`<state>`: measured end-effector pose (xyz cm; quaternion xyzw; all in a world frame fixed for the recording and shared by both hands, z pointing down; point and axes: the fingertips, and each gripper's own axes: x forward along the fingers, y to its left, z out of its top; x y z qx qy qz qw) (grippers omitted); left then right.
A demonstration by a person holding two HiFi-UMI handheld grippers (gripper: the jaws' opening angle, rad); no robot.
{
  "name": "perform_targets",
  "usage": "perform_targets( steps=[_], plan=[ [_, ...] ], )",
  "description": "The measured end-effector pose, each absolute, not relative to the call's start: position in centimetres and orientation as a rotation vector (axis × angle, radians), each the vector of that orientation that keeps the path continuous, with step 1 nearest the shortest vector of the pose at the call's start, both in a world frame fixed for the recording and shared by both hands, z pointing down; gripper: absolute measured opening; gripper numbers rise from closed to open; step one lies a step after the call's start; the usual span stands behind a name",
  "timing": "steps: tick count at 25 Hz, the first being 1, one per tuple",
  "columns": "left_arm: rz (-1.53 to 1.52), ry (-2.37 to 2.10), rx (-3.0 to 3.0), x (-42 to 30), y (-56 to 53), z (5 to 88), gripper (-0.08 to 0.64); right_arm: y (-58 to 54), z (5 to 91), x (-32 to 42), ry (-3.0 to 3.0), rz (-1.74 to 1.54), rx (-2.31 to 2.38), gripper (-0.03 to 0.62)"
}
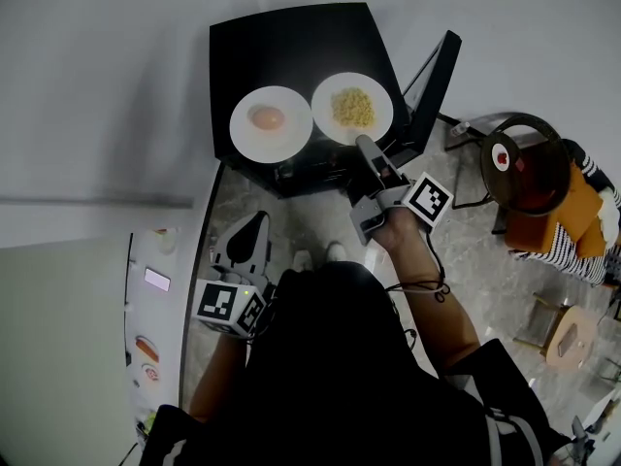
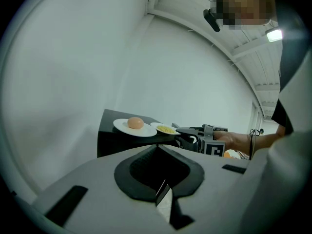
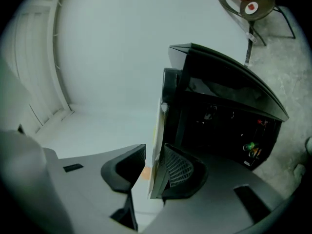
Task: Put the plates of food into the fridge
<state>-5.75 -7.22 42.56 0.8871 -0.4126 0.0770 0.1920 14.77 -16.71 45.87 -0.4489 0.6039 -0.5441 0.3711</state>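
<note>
The egg plate point(image 1: 271, 122) and corn plate point(image 1: 351, 108) sit along the fridge point(image 1: 291, 42) top's front edge, its door point(image 1: 432, 76) open. My right claw point(image 1: 363, 145) stands released around the corn plate's rim, and my left claw point(image 1: 253, 219) is clenched on nothing. I judge a pickup is in hand: clench on that rim, then carry it level inside.

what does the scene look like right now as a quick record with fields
fridge: black fridge, door open
egg plate: on the fridge top, left side
yellow-food plate: on the fridge top, right side, beside the egg plate
right gripper: jaws apart, rim of the yellow-food plate between them
left gripper: jaws together, empty, low and short of the fridge
</note>
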Motion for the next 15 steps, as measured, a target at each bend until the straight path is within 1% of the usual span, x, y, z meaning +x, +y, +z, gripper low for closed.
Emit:
perform_targets(
  steps=[3,4,5,15],
  plan=[
    [0.216,-1.157,2.492,-5.6,-7.4,42.7,0.023,-17.3,46.0,14.7,1.548,-1.408,-1.149,0.120],
    [0.212,-1.156,2.494,-5.6,-7.5,42.8,0.023,-17.4,46.1,14.7,1.548,-1.413,-1.151,0.099],
    [0.207,-1.154,2.494,-5.5,-7.5,42.8,0.024,-17.5,46.1,14.8,1.544,-1.417,-1.151,0.066],
    [0.192,-1.145,2.495,-4.7,-7.4,42.4,0.023,-15.9,46.1,15.1,1.491,-1.463,-1.084,0.046]
  ],
)
